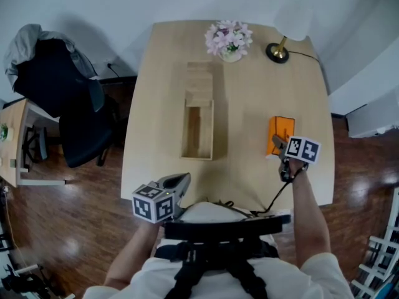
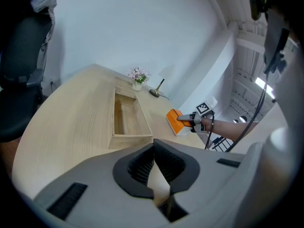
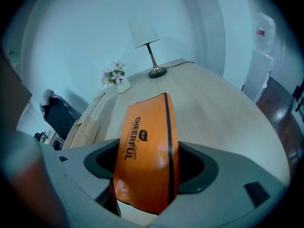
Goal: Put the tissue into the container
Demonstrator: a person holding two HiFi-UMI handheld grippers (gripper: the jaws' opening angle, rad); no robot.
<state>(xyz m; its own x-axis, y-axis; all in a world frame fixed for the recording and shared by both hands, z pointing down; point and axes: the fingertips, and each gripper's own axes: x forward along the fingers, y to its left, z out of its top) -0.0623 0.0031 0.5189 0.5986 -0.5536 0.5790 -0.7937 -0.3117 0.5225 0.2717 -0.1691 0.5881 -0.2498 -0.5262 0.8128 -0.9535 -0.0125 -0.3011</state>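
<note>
An orange tissue pack (image 1: 281, 131) sits at the table's right side, its near end between the jaws of my right gripper (image 1: 278, 144). In the right gripper view the tissue pack (image 3: 148, 146) fills the gap, and the right gripper (image 3: 146, 177) is shut on it, the pack tilted up off the table. The container, a long open wooden box (image 1: 197, 156), lies in the table's middle, its sliding lid (image 1: 199, 80) pulled out at the far end. My left gripper (image 1: 184, 179) hovers at the near left edge, shut and holding nothing. From the left gripper (image 2: 154, 150) I see the box (image 2: 132, 140) ahead.
A vase of pink flowers (image 1: 229, 40) and a lamp (image 1: 288, 27) stand at the table's far edge. A black office chair (image 1: 75, 108) with a jacket stands left of the table (image 1: 156, 104). A cable trails from the right gripper toward the person.
</note>
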